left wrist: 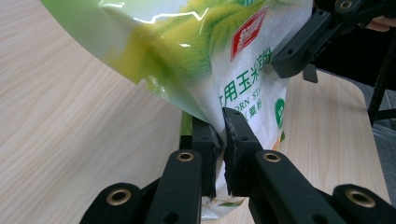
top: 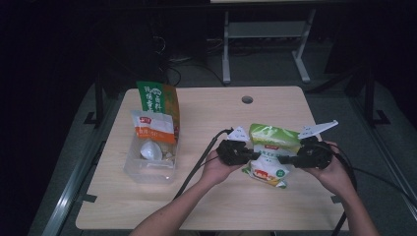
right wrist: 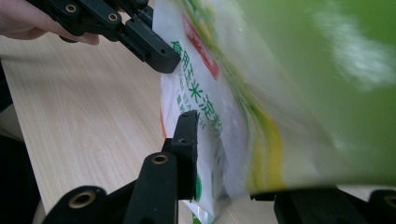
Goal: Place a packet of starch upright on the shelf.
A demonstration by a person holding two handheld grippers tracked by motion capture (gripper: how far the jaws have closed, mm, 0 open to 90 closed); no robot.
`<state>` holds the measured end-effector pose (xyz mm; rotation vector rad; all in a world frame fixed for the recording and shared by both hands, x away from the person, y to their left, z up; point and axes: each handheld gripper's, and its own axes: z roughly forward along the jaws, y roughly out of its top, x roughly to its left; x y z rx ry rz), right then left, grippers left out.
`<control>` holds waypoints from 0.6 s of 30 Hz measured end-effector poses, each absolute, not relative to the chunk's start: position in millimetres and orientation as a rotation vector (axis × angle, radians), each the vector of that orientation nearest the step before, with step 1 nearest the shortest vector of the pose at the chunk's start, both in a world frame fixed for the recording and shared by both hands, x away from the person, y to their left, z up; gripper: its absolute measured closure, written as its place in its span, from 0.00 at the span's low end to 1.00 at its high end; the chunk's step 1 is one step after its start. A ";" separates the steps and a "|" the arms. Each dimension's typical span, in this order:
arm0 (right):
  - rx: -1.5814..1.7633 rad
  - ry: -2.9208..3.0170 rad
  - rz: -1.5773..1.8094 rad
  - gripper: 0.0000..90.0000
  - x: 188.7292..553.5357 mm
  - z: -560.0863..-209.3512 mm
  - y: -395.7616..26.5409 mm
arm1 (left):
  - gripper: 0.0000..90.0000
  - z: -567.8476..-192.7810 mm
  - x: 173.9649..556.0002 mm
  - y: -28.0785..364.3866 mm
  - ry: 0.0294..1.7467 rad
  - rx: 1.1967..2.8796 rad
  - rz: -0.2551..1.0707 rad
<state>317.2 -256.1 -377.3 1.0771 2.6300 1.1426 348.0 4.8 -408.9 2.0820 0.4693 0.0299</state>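
**Two-claw hold on starch bag — notes for a clean grip**

Left of frame, high view: clear plastic tub [top: 150,164] w/ a white scoop [top: 150,150] inside, an orange-and-white pouch [top: 153,126] leaning at its back edge, a green/orange bag [top: 158,96] standing behind that. Not in play; keep elbows and cables off them.

Centre-right, high view: green-and-white starch bag [top: 269,153] is held between both claws, lower end at or just above the desk [top: 206,110]; can't tell if it touches.

Left claw [top: 250,154]: in left gripper view the left claw [left wrist: 222,140] is closed on the bag's edge [left wrist: 219,70], film pinched between the two pads. Bite is narrow, near the film's rim only. Judgement: seat deeper before loading it, else film may slide out.

Right claw [top: 289,158]: in right gripper view one jaw lies against the printed face of the bag [right wrist: 280,93]; the other jaw is hidden behind the bag. Reads as clamped on the opposite edge, jaws on either side of the film.

To do the step well (judgement):
- keep both wrists level so contents don't slump to one side
- move both claws together; pulling apart could tear or slip the film
- bag bulges toward the right camera, so powder weight sits there; support that side first
- if carrying to the tub, lift clear of the desk first, approach from the right, avoid knocking the leaning pouch.
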 end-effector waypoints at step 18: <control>1.095 2.644 1.099 1.00 316.2 -376.1 -244.3 | 0.75 -404.0 342.6 33.1 0.517 2.088 0.057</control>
